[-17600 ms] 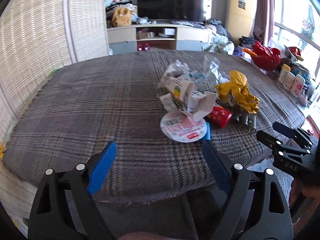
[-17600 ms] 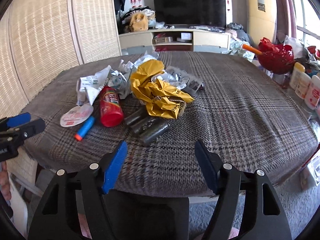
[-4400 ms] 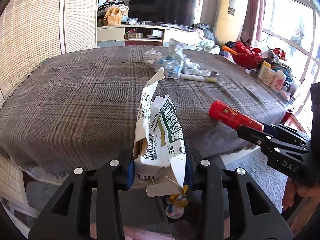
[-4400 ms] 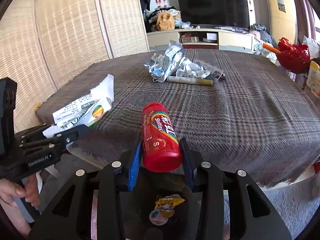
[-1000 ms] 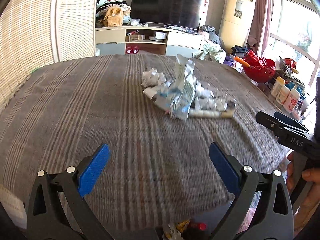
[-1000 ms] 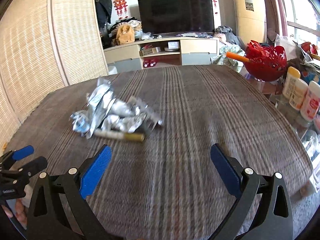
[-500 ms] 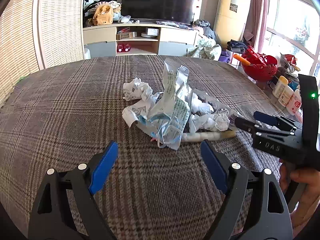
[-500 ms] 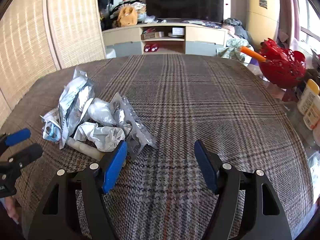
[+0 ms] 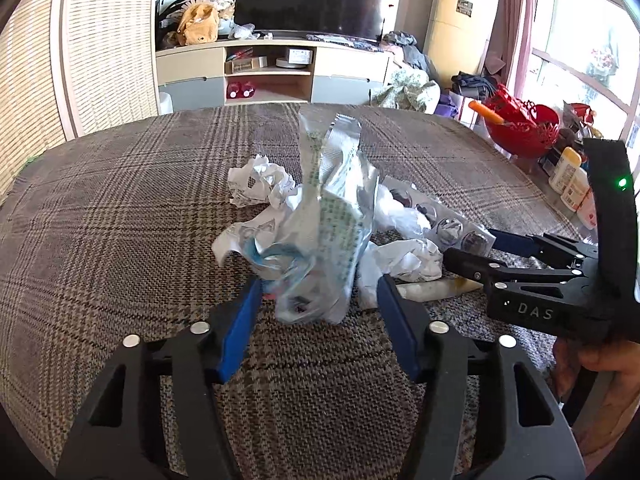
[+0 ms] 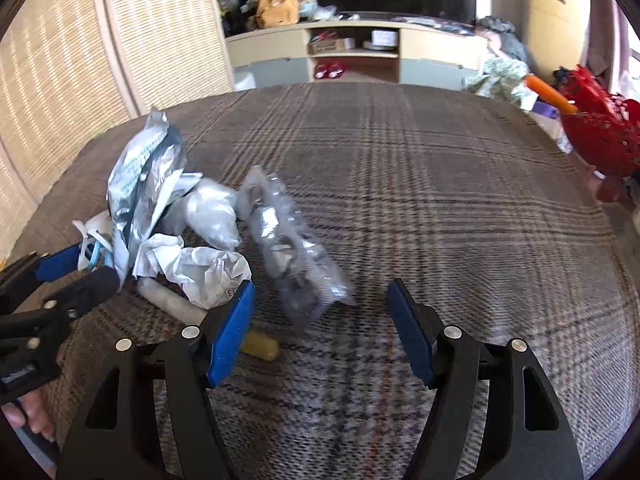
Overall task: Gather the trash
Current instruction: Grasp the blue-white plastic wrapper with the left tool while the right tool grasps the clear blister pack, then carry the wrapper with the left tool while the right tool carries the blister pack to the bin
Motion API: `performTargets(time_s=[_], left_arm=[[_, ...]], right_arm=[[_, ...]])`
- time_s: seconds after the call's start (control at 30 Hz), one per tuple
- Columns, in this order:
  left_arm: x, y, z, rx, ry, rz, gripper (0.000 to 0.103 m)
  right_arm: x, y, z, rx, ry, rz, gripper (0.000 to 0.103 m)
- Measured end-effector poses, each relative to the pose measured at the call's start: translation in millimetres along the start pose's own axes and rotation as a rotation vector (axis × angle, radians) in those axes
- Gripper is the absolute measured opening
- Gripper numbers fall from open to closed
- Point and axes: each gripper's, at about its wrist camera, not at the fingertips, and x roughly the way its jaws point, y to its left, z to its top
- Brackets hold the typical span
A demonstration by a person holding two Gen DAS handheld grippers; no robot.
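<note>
Reaching across the plaid-covered worktop [image 9: 120, 208], the left gripper [image 9: 318, 288] has its blue pads spread on either side of a crumpled silver wrapper [image 9: 332, 216], not yet pinching it; the wrapper's lower end sits right between the pads, at the near edge of a small heap of rubbish. The right gripper [image 10: 320, 320] is spread wide too and holds nothing, with a clear blister pack [image 10: 288, 256] lying just ahead of it, blurred in that view.

Judging by what is left, the job looks well along but not finished. The heap lying mid-worktop is all the rubbish in sight: the wrapper, balls of crumpled white paper [image 9: 260, 180], the blister pack, and a pale tube with a yellowish cap [image 10: 208, 316] poking out from underneath. No bin shows in either view, so where the trash goes I cannot tell.

Nothing much blocks the way. The pieces overlap, so lifting the wrapper may well drag paper along with it. The two grippers are working close together over the same heap and could bump. Off to the right a red basket [image 9: 524, 128] and some bottles [image 9: 572, 184] stand well apart from the heap, and a TV cabinet [image 9: 272, 76] sits beyond the worktop.
</note>
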Motion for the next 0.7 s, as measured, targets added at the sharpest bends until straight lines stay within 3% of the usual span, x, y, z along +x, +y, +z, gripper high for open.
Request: performTargets(time_s=[0.07,0.17,0.43,0.7], left_arm=[[4,0,0,0.002,0.011,0.003,0.040],[5,1,-2,0.006,0.018,0.008,0.032],[0,7,-7,0.010,0.017,0.012,0.026],[-23,12,-11,-0.001,-0.013,0.014,0.023]], right_arm=[[1,4,2,-0.005,0.000,0.018,0.050],[2,6,3,-0.005,-0.003,0.025,0.037],[7,12,8,-0.021,0.007,0.002,0.039],[-4,13,-1,-0.012,-0.032,-0.029,0.032]])
